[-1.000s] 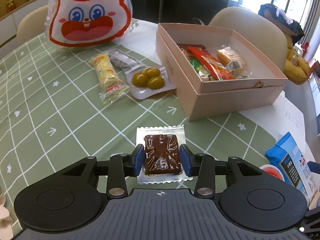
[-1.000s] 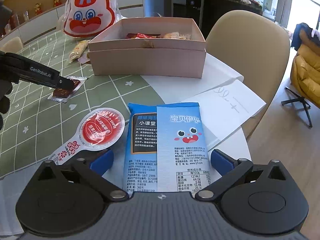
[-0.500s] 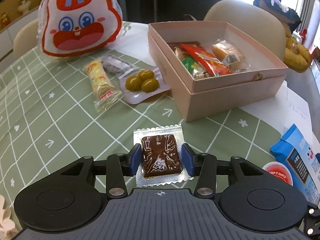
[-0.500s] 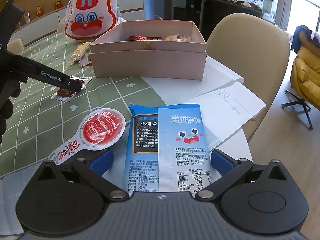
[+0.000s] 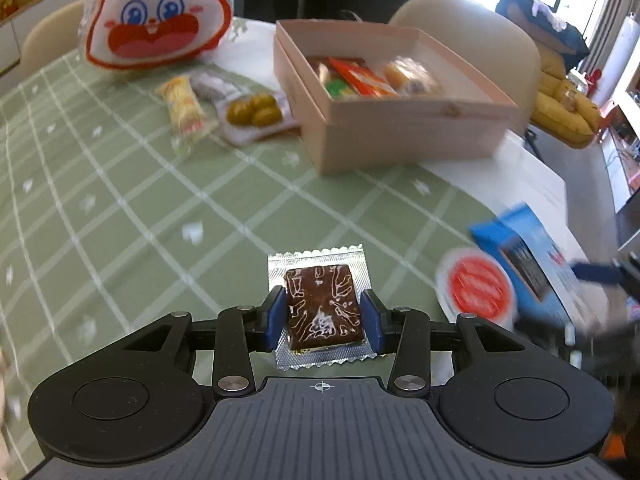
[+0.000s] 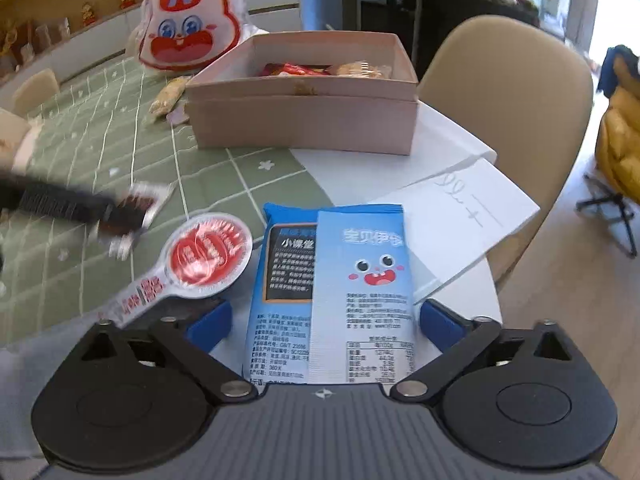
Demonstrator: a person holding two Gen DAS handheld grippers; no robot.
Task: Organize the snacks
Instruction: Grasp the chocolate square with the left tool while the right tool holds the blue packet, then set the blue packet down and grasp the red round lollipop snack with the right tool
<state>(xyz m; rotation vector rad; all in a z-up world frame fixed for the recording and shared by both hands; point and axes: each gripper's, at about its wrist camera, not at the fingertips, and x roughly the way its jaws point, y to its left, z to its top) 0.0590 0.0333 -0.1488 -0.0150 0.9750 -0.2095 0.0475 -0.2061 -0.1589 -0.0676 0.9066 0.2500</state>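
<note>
A brown snack in a silver foil packet (image 5: pixel 320 304) sits between the blue pads of my left gripper (image 5: pixel 324 318). Its jaws are closing and press the packet's sides just over the green checked cloth. The same packet (image 6: pixel 136 208) shows blurred in the right wrist view. My right gripper (image 6: pixel 324 322) straddles a blue snack bag (image 6: pixel 332 280) lying flat. Its jaws are closing, with a gap left on both sides of the bag. The open pink box (image 5: pixel 400 136) further back holds several wrapped snacks.
A red-lidded jelly cup (image 6: pixel 204 252) lies just left of the blue bag. A yellow wafer pack (image 5: pixel 182 104) and a pack of green olives (image 5: pixel 256 112) lie left of the box. A rabbit-face bag (image 5: pixel 156 12) stands behind. White paper (image 6: pixel 460 216) overhangs the table edge by a beige chair (image 6: pixel 500 100).
My left gripper has carried the brown packet back and to the right, nearer the red cup and blue bag. The right gripper's jaws have narrowed around the blue bag.
</note>
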